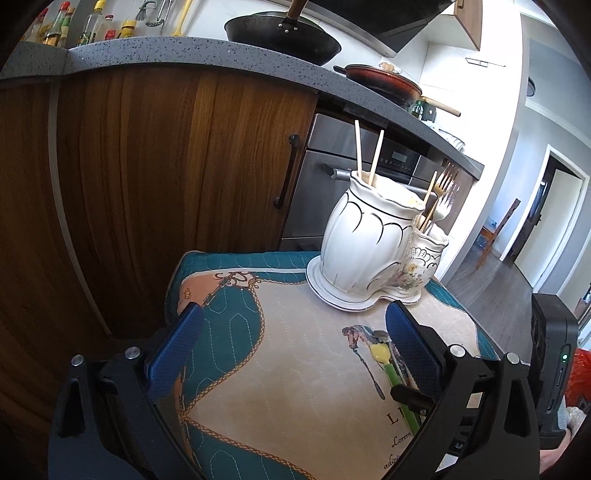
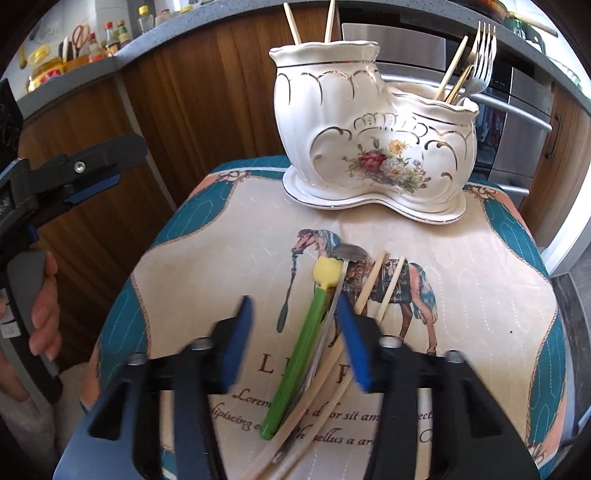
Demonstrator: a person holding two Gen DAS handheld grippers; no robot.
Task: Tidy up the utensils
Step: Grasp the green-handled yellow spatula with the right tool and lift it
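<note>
A white ceramic utensil holder (image 2: pixel 373 147) with two compartments stands at the far side of the printed mat (image 2: pixel 221 258). The tall compartment holds two chopsticks (image 2: pixel 328 22). The low one holds forks (image 2: pixel 484 55) and a chopstick. A green-handled utensil with a yellow head (image 2: pixel 306 332), a metal utensil (image 2: pixel 347 254) and loose chopsticks (image 2: pixel 373 284) lie on the mat. My right gripper (image 2: pixel 295 332) is open, its jaws either side of the green handle, low over it. My left gripper (image 1: pixel 291 339) is open and empty above the mat, left of the utensils; the holder (image 1: pixel 369 236) is ahead of it.
Wooden cabinets (image 1: pixel 166 166) and a steel oven (image 1: pixel 332 173) stand behind the mat, under a grey countertop (image 1: pixel 184 55) with a wok, a red pan and bottles. The floor drops away to the right of the mat.
</note>
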